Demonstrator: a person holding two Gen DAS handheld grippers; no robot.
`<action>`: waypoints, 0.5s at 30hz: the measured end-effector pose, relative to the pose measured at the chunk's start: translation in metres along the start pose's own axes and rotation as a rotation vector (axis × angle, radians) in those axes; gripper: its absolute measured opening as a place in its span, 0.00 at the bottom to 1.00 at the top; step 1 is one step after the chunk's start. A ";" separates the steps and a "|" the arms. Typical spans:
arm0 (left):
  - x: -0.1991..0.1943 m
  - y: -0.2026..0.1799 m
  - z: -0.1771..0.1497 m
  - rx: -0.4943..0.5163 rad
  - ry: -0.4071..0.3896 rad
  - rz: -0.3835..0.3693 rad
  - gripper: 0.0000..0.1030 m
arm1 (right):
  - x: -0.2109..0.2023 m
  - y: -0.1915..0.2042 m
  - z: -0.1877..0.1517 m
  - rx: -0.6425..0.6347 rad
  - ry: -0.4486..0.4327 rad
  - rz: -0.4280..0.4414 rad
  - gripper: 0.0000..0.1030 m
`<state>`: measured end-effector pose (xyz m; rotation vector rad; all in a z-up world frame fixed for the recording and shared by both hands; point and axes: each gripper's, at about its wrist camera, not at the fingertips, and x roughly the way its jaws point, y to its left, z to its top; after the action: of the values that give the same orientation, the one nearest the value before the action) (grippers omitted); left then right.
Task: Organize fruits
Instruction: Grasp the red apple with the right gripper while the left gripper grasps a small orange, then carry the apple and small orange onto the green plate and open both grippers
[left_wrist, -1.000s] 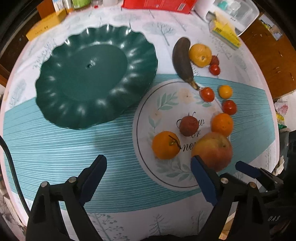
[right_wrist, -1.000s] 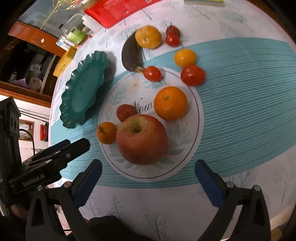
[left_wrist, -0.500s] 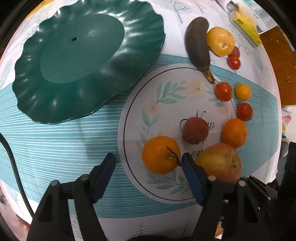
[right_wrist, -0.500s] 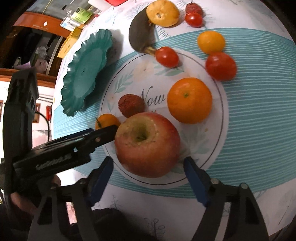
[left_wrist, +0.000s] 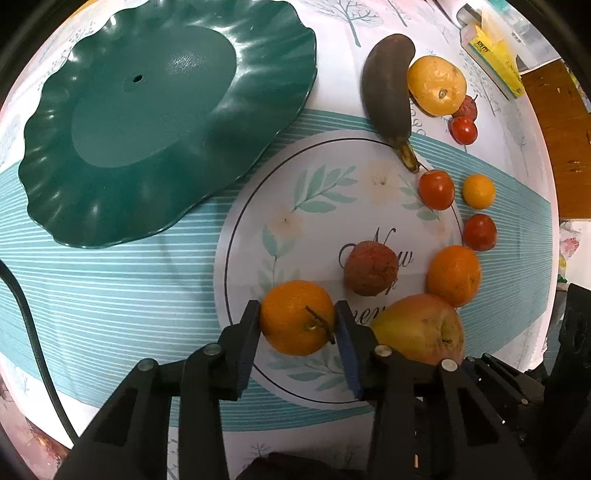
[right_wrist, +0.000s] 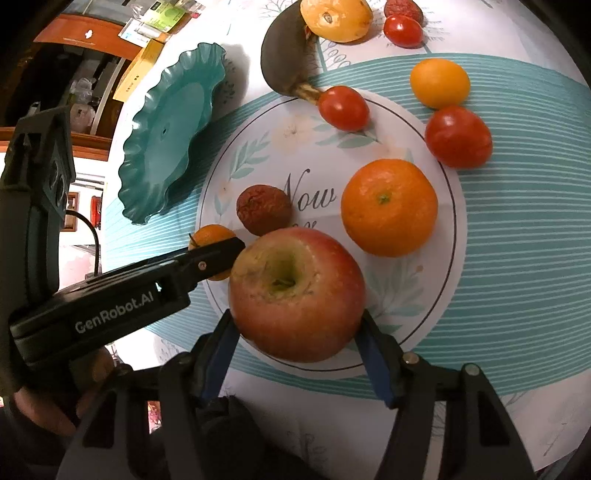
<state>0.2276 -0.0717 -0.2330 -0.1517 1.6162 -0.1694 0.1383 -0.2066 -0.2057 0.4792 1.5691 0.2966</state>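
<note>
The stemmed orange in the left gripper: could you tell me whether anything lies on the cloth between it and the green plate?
Nothing visible does. The left gripper, its jaws just closing, holds the stemmed orange, and only bare striped tablecloth lies between it and the green plate. The apple and other fruit sit on the opposite side.

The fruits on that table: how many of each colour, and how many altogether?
Orange: 2, small one, larger
Yellow-orange: 2
Red tomatoes: 3
Brownish-red, rough: 2
Red-yellow apple: 1
Dark banana: 1
Total: 11
</note>
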 end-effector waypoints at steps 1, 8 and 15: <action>-0.001 0.001 0.000 -0.005 0.001 -0.005 0.37 | 0.000 0.001 0.000 -0.003 -0.001 -0.005 0.61; -0.017 0.010 -0.008 0.013 -0.035 -0.010 0.37 | -0.003 0.006 -0.005 -0.016 -0.025 -0.011 0.60; -0.039 0.021 -0.011 0.072 -0.080 -0.016 0.37 | -0.007 0.022 -0.014 -0.026 -0.088 -0.037 0.59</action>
<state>0.2189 -0.0431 -0.1982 -0.1142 1.5278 -0.2309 0.1273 -0.1893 -0.1879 0.4367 1.4848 0.2642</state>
